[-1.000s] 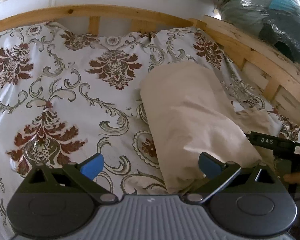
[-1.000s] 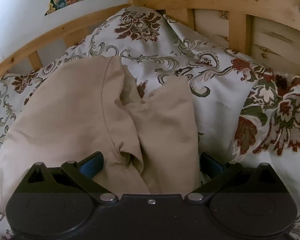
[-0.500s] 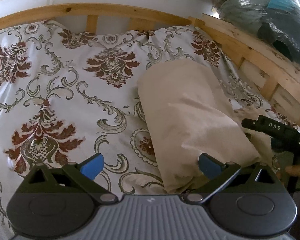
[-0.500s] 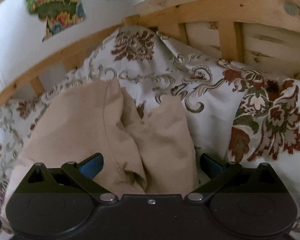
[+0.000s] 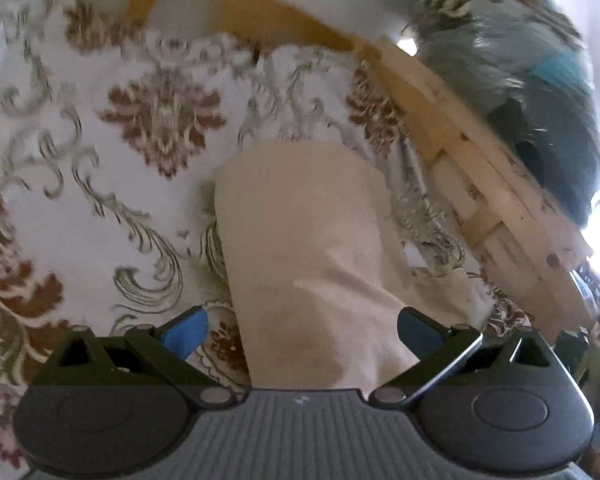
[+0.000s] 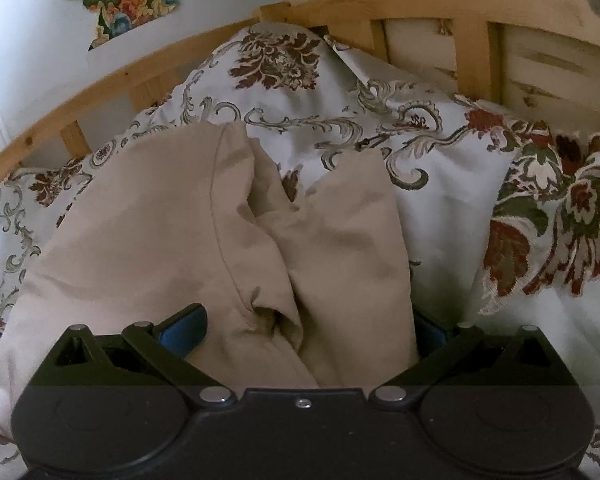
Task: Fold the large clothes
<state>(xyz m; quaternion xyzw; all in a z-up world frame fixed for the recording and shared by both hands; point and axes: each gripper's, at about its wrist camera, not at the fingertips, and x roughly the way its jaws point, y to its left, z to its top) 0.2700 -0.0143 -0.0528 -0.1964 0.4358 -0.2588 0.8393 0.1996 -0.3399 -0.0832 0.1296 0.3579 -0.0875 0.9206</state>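
Lying on the bed (image 5: pixel 80 216), the tan garment (image 5: pixel 312 248) is a long, soft bundle on the flowered sheet, closer to the right side where the wooden bed rail (image 5: pixel 472 168) runs. It looks partly folded, with one long piece laid over another, so it is narrow now and not spread wide. The left gripper (image 5: pixel 302 330) has its two blue fingers wide apart, one on each side of the near end of the cloth, and they pinch nothing. I think it sits there so it can catch that near end and bring it over to the far end. The left view is blurry, so small things are hard to see. The right gripper (image 6: pixel 300 330) is also spread wide, and the tan garment (image 6: pixel 204 240) bunches up between its fingers, with a deep crease down the middle. Its right finger is mostly hidden behind the cloth. The cloth just rests there; it is not squeezed. On the far side the sheet heaps up against the wooden bed rail (image 6: pixel 472 20). The crease may need smoothing first, or the fold could come out lumpy. Soft cloth like this can slip and sag if it is pinched in only one spot.
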